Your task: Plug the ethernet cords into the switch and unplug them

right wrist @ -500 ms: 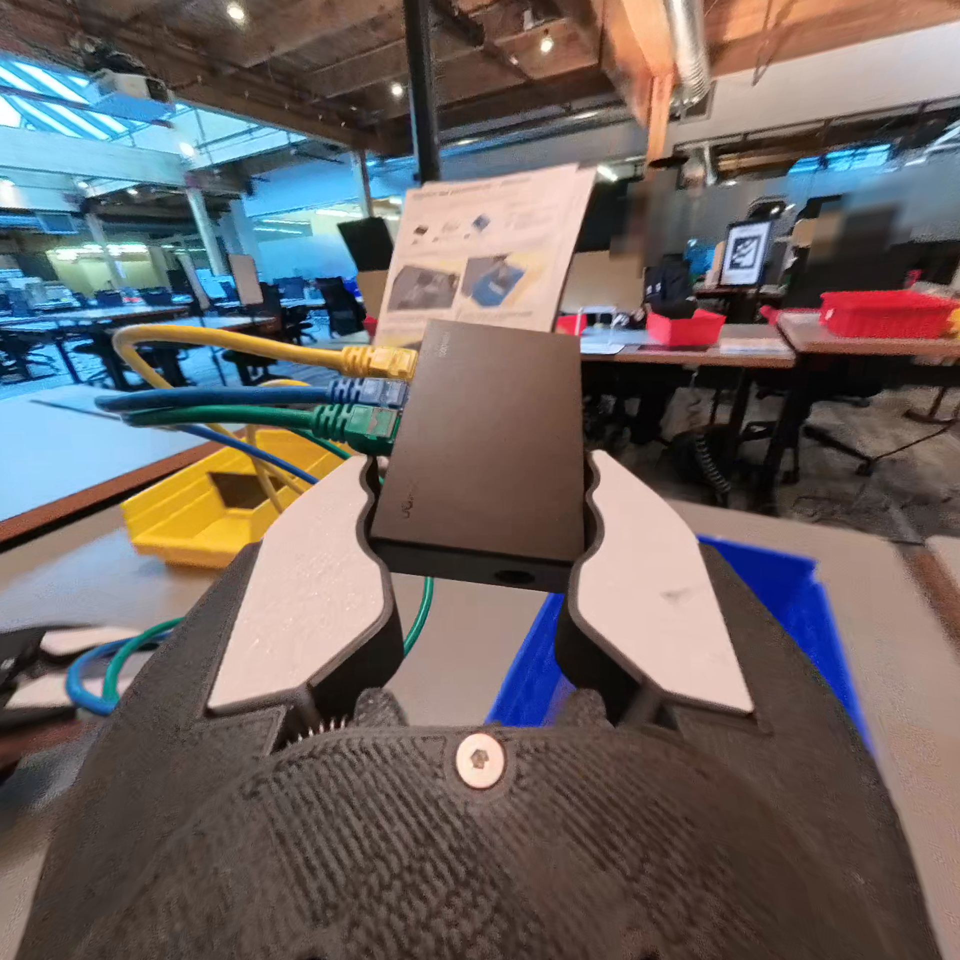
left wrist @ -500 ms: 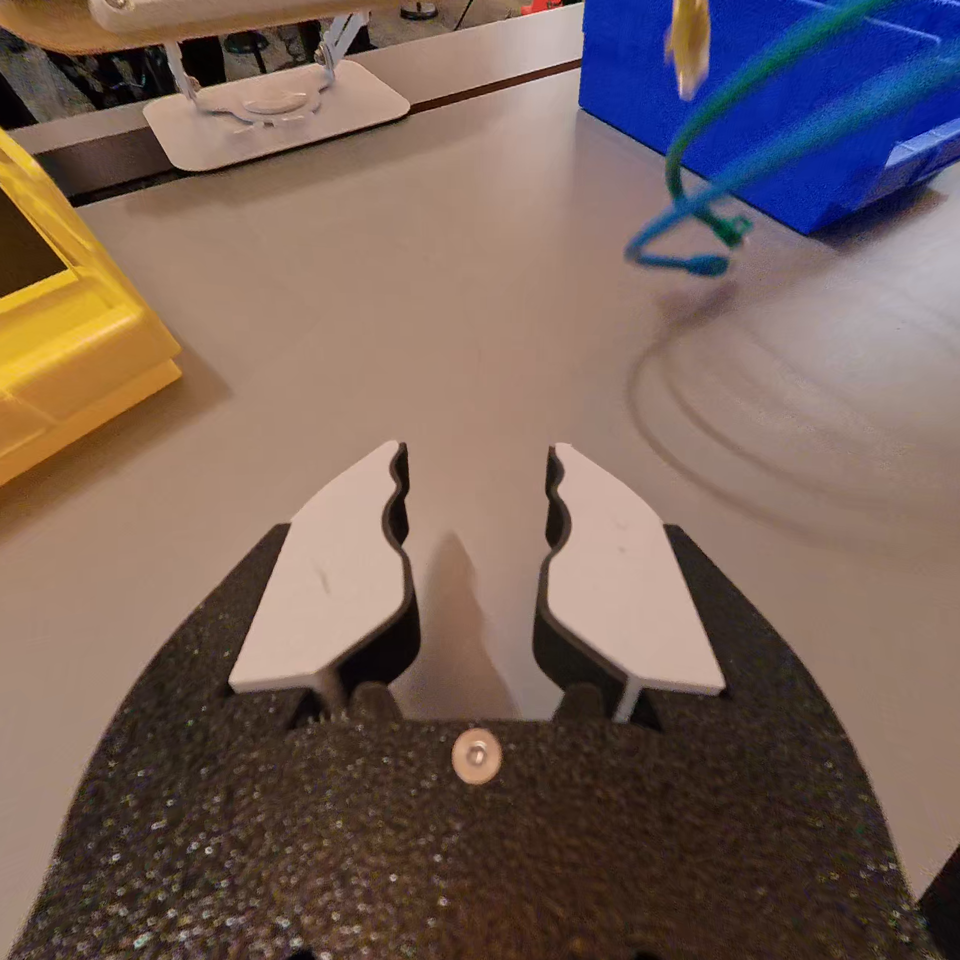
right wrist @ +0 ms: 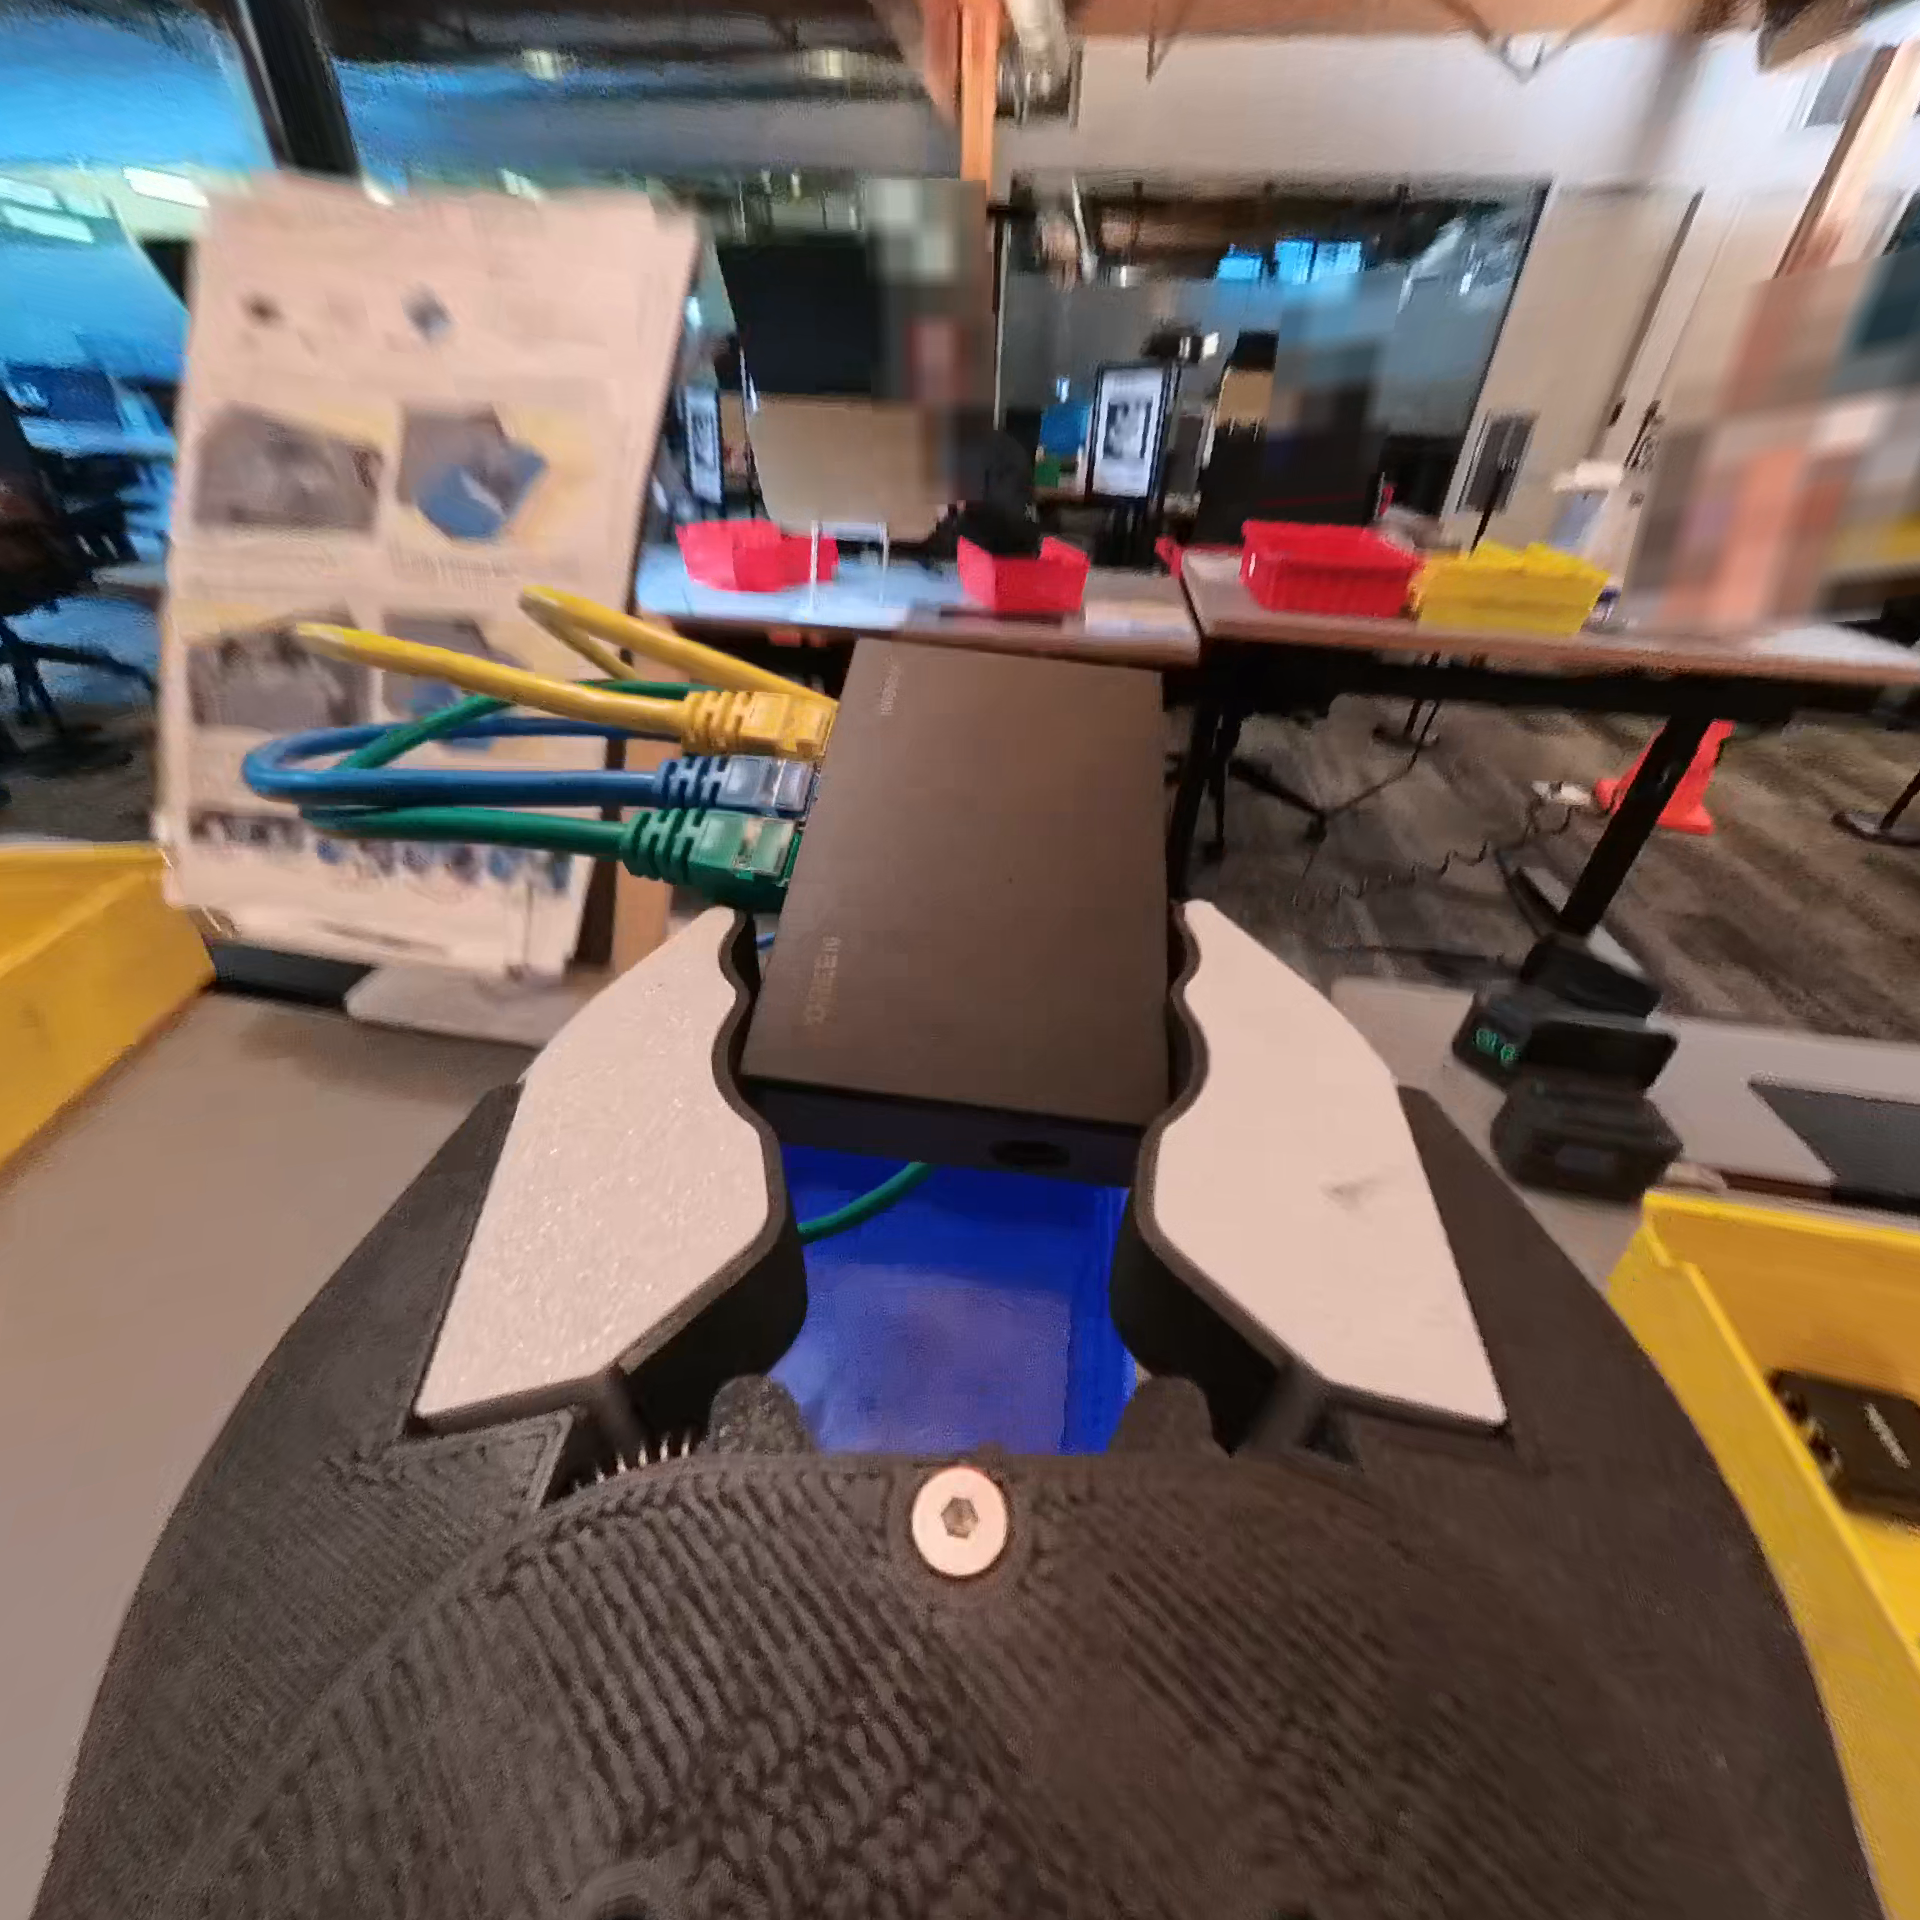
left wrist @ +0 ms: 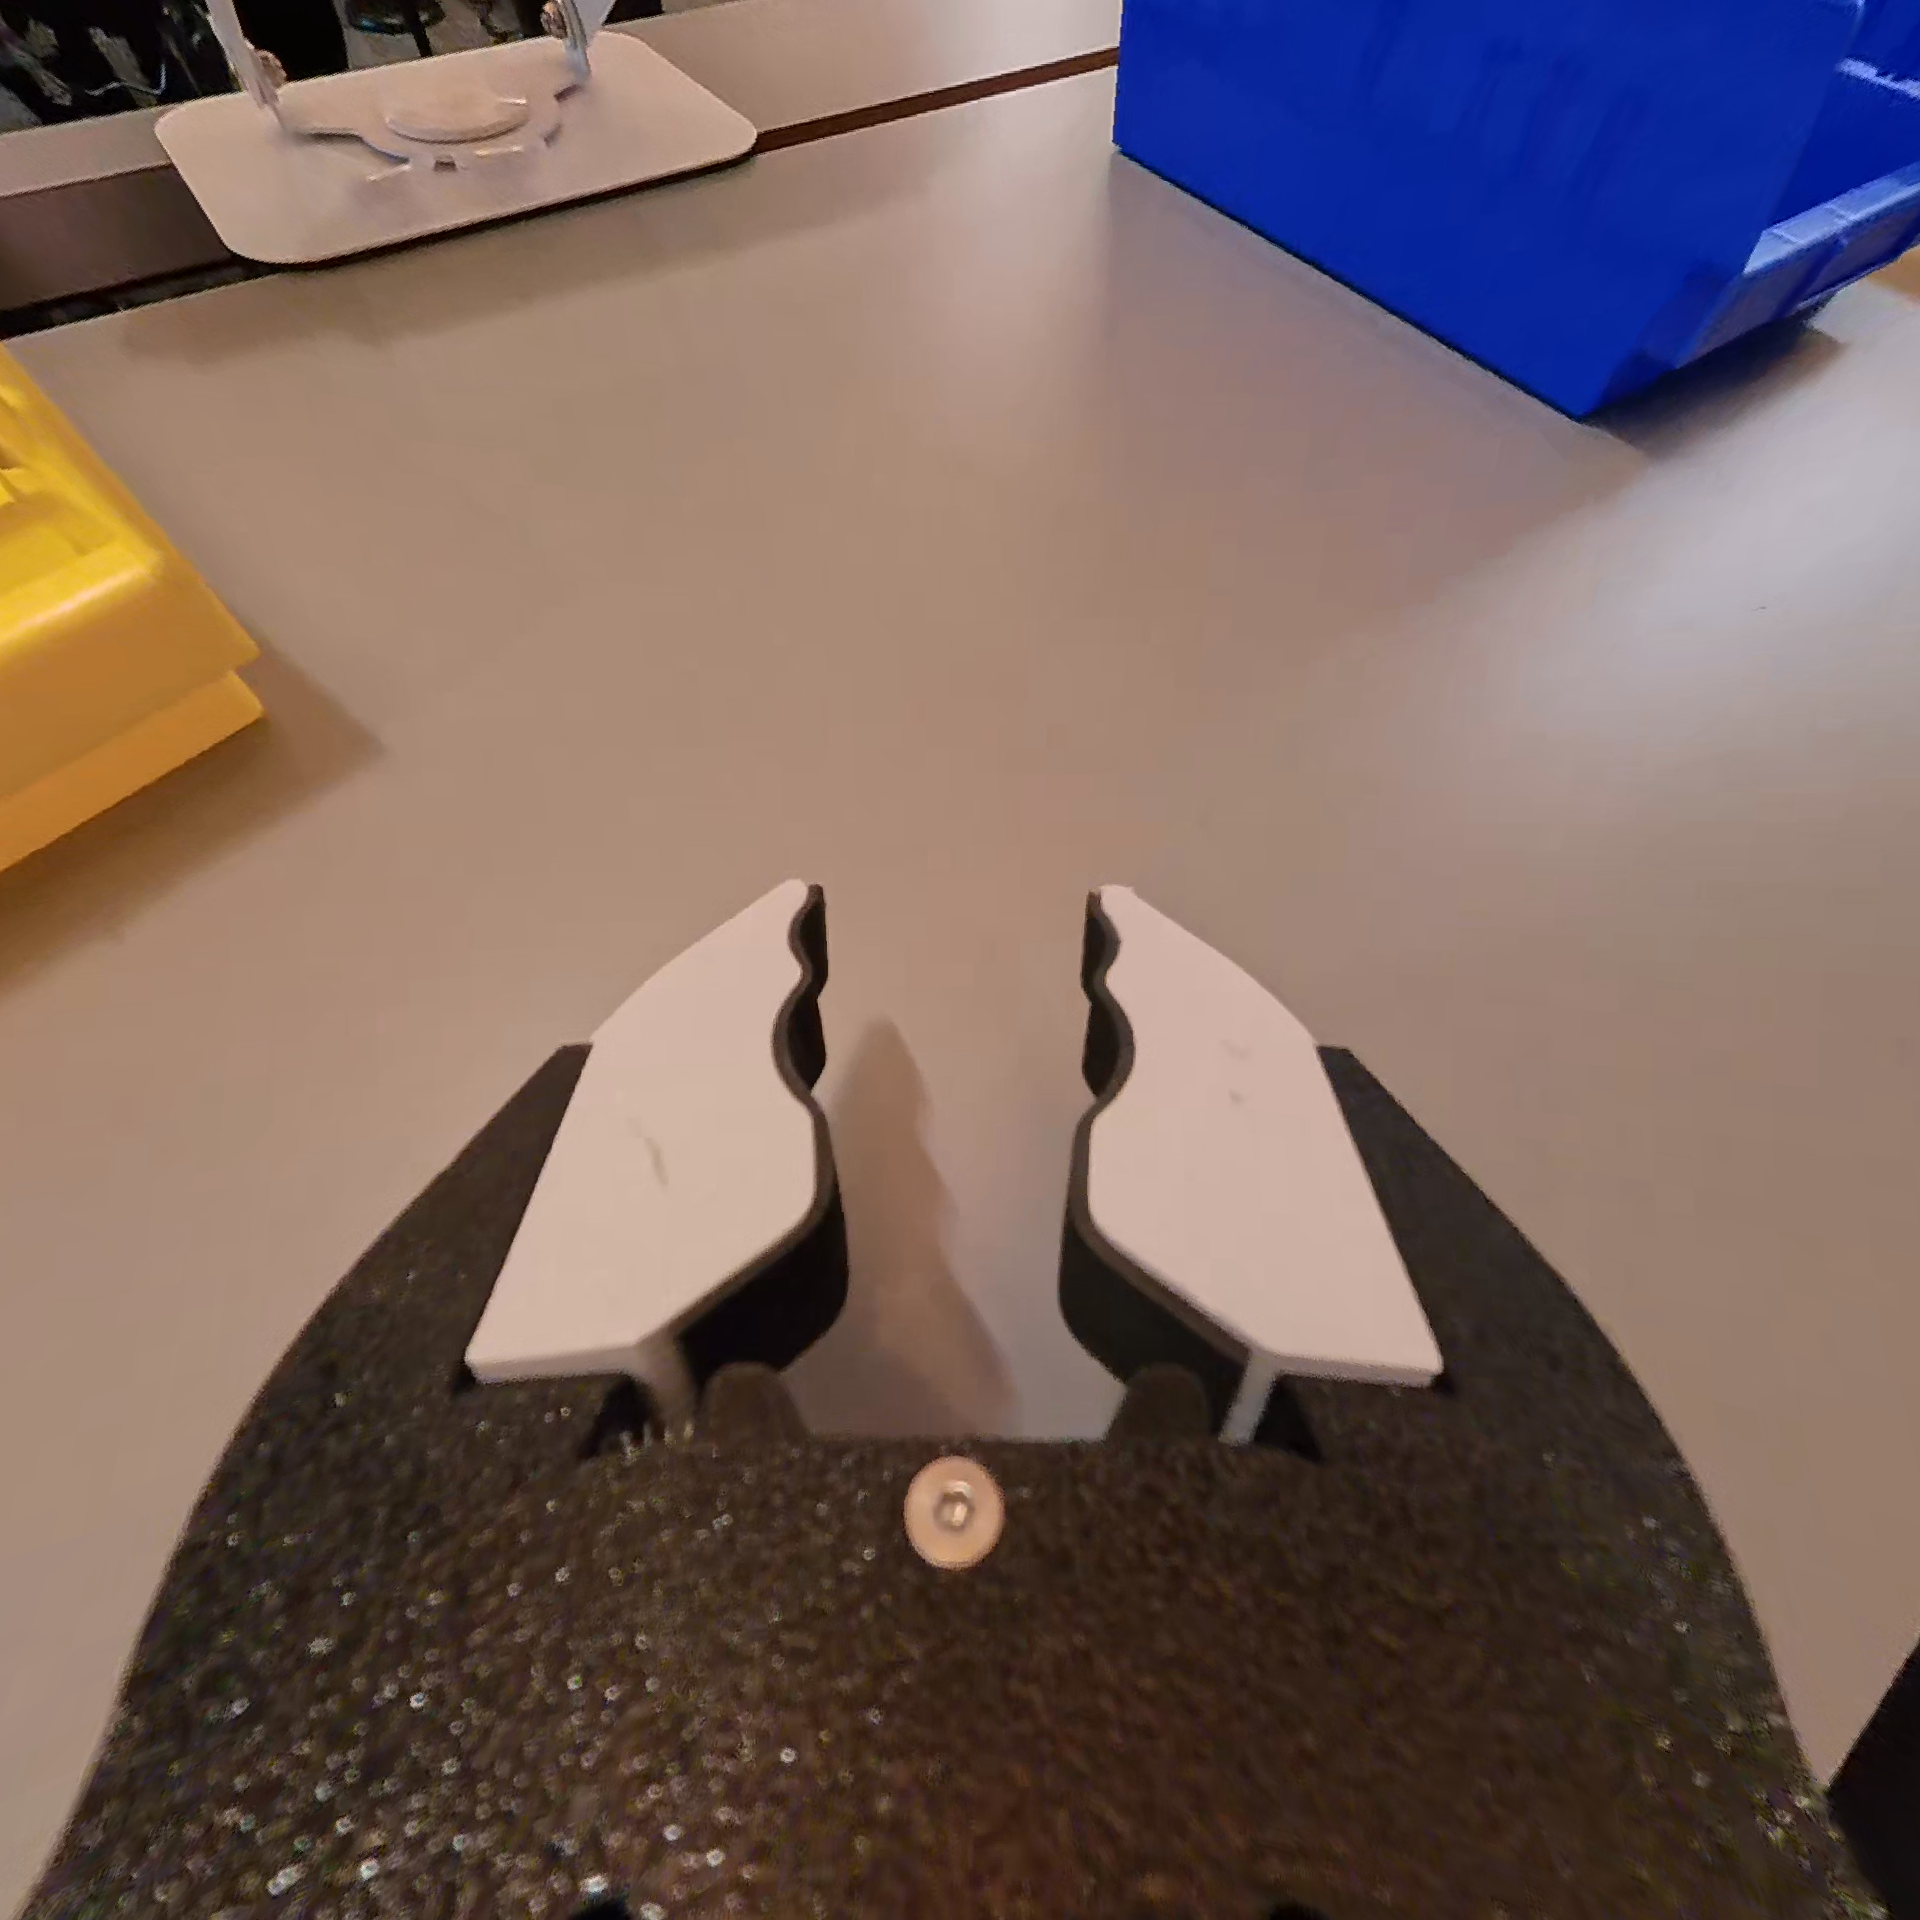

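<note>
My right gripper (right wrist: 961,935) is shut on the black switch (right wrist: 977,883) and holds it in the air above the blue bin (right wrist: 935,1340). A yellow cord (right wrist: 582,681), a blue cord (right wrist: 468,779) and a green cord (right wrist: 488,826) are plugged into the switch's left side and loop off to the left. My left gripper (left wrist: 954,904) is open and empty, low over the bare grey table (left wrist: 935,520). No cords or switch show in the left wrist view.
The blue bin (left wrist: 1507,156) stands at the far right of the table, a yellow bin (left wrist: 94,665) at the left, and a white stand base (left wrist: 457,135) at the back. In the right wrist view a paper sheet (right wrist: 416,561) stands behind, and a yellow bin (right wrist: 1787,1382) with black devices at right.
The right gripper has carried the switch with its cords over the blue bin. The dangling cords that showed in the left wrist view are gone from it. The left gripper has opened a little wider.
</note>
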